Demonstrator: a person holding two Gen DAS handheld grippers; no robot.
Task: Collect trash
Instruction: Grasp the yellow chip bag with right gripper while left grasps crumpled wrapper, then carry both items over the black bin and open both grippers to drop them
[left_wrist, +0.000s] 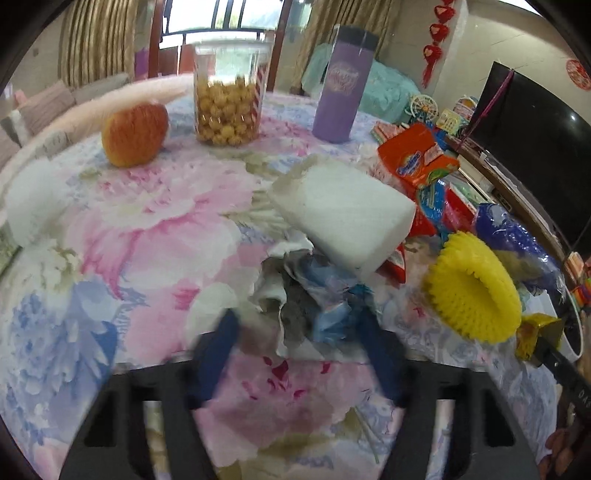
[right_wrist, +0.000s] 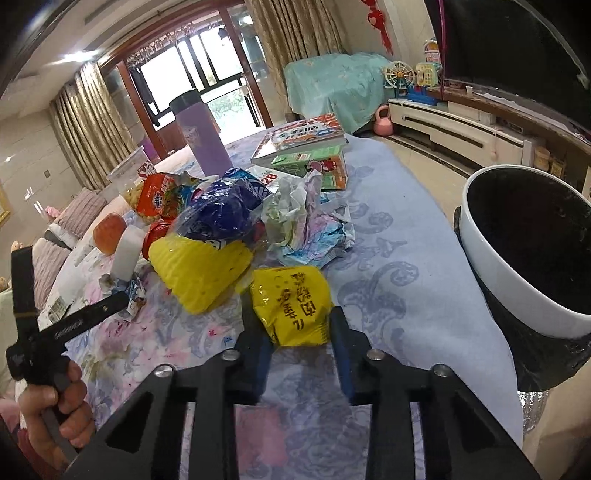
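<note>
In the left wrist view my left gripper (left_wrist: 295, 325) is open, its blue fingers on either side of a crumpled blue-and-white wrapper (left_wrist: 295, 291) on the floral tablecloth (left_wrist: 129, 240); the view is blurred. A white foam block (left_wrist: 347, 218) lies just beyond it. In the right wrist view my right gripper (right_wrist: 299, 325) is shut on a yellow snack packet (right_wrist: 291, 306) above the table. The white bin with a black liner (right_wrist: 491, 243) stands at the right. A yellow foam fruit net (right_wrist: 199, 269), a blue bag (right_wrist: 221, 210) and crumpled paper (right_wrist: 306, 221) lie ahead.
An apple (left_wrist: 135, 134), a popcorn jar (left_wrist: 229, 92) and a purple tumbler (left_wrist: 341, 85) stand at the far side. Red and orange snack bags (left_wrist: 417, 158) lie at the right. Books (right_wrist: 306, 144) lie on the table's far end. A TV stands beyond the table.
</note>
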